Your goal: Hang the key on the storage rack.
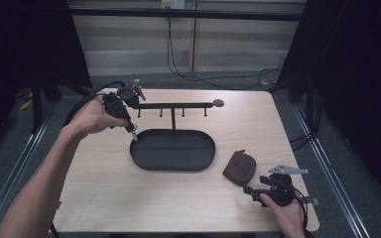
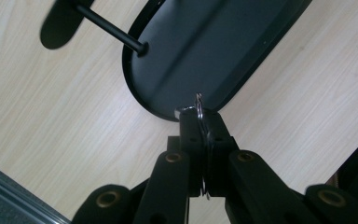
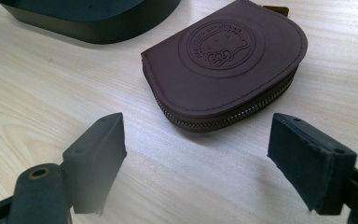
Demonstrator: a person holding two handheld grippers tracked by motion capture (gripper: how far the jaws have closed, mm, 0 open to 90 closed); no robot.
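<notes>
The left tongs (image 2: 199, 122), raised just beyond the left end of the black oval metal tray (image 1: 144, 157), are clamped tight on a thin silver key ring (image 2: 198, 109); the right tongs (image 3: 193, 161) gape wide and grip nothing, resting low on the pale wooden worktop (image 1: 104, 188) right of that tray, facing the brown rounded leather zip pouch (image 3: 228, 65) lying near the tray's right end

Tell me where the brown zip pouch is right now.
The brown zip pouch lies flat on the table's near right in the high view, just right of the black oval tray and directly ahead of the open right gripper.
</notes>
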